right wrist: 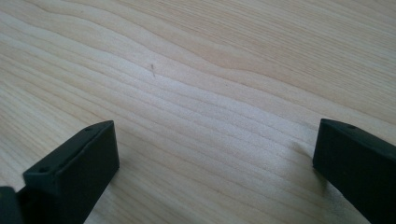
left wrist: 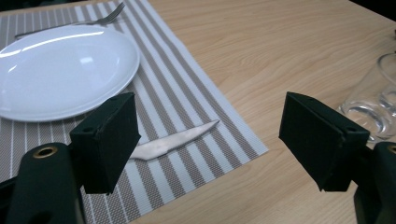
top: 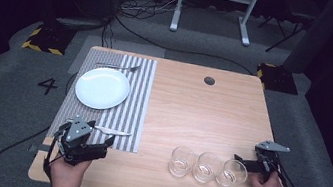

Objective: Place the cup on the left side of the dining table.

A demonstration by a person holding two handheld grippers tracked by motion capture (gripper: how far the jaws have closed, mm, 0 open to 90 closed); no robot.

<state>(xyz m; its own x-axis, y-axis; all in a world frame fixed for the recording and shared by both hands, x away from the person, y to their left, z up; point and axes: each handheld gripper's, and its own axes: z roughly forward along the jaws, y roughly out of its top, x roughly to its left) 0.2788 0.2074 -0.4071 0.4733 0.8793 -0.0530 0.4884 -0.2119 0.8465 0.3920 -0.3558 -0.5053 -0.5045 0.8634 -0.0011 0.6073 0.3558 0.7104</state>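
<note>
On the wooden worktop, in the high view, the left tongs rested at the near edge of a striped placemat, just beside a knife. A white plate lay farther on the mat, with a fork beyond it. The right tongs stood beside the last of three glasses.

In the left gripper view, the tongs were wide apart, and the knife lay on the mat between them, untouched.

In the right gripper view, the tongs were also apart, holding nothing, over bare wood.
</note>
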